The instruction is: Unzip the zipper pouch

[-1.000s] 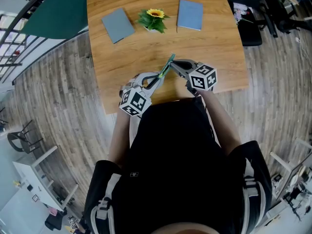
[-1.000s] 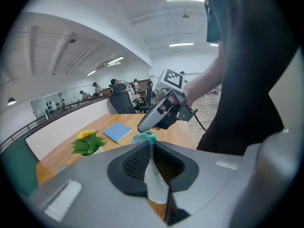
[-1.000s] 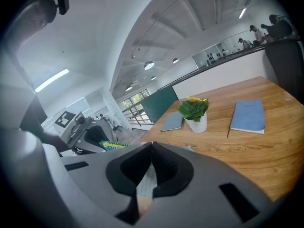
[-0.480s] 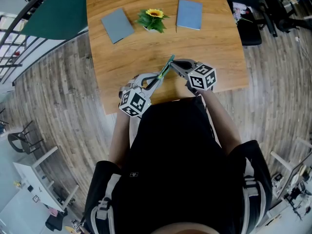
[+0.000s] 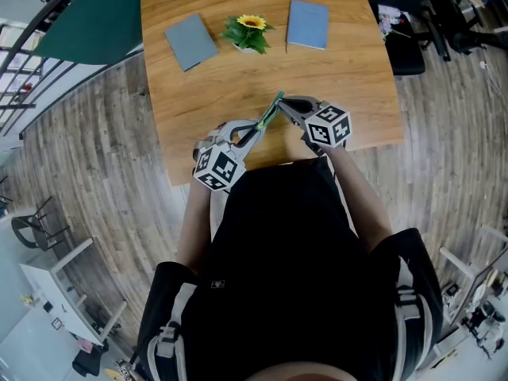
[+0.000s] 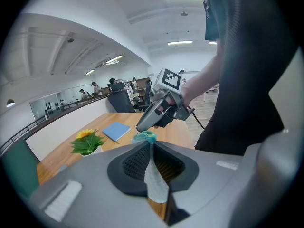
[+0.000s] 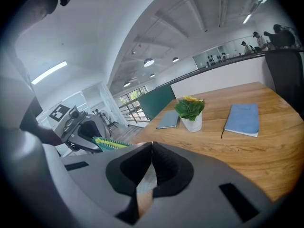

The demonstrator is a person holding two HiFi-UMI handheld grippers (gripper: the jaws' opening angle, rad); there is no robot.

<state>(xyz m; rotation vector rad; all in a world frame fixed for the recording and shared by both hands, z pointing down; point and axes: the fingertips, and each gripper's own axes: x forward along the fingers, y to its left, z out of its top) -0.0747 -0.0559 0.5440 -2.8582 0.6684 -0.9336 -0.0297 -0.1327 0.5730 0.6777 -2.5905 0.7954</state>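
Observation:
The zipper pouch [image 5: 270, 116] is a thin teal, green and yellow strip held edge-up in the air over the wooden table's [image 5: 349, 78] near edge. My left gripper [image 5: 255, 127] is shut on its lower end; in the left gripper view pale mesh fabric [image 6: 153, 179] is pinched between the pads of the left gripper [image 6: 148, 145]. My right gripper [image 5: 283, 105] is shut at the pouch's upper end, and a pale strip shows between its jaws in the right gripper view [image 7: 151, 145]. Whether that strip is the zipper pull I cannot tell. The pouch's striped edge [image 7: 113, 144] shows there too.
At the table's far side lie a grey notebook [image 5: 191, 41] and a blue notebook [image 5: 309, 24], with a potted sunflower [image 5: 251, 32] between them. A black office chair [image 5: 409, 46] stands at the right. The person's body is close against the table's front edge.

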